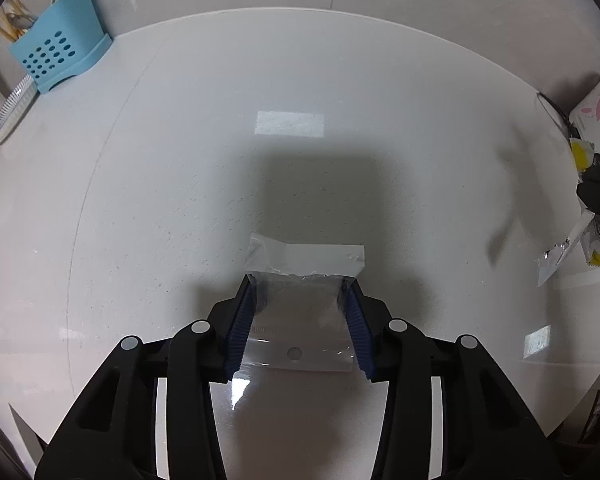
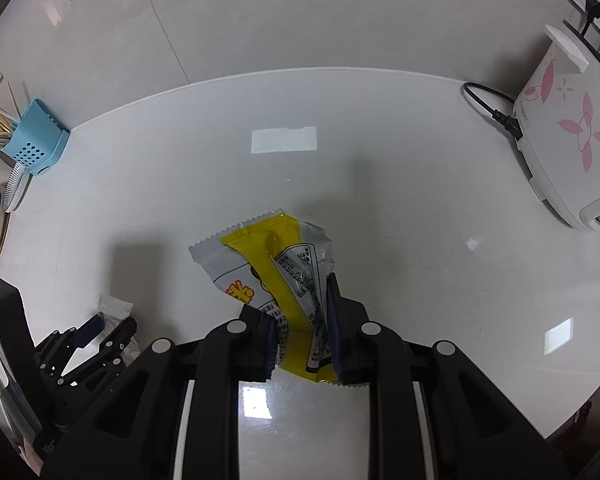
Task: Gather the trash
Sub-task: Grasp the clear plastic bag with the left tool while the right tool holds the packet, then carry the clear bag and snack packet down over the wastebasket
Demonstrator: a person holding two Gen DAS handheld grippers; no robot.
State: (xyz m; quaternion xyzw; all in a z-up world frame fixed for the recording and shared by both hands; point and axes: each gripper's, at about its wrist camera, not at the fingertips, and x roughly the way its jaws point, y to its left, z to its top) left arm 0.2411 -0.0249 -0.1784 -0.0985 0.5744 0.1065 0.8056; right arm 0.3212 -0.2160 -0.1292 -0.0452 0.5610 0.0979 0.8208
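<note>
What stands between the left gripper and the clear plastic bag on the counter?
Nothing visible does. The clear plastic bag already lies between the fingers of the left gripper, and the pads touch its two sides.

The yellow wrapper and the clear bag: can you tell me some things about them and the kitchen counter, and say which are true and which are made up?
1. The right hand-held gripper is holding a yellow wrapper. True.
2. The clear plastic bag is hanging high in the air. False: it lies on the white counter, between the fingers of the left hand-held gripper.
3. A blue utensil holder stands at the back of the counter by the wall. True.
4. The white appliance has green stripes. False: it has pink flower shapes.
5. The yellow wrapper is smooth and flat. False: it is crumpled.
</note>
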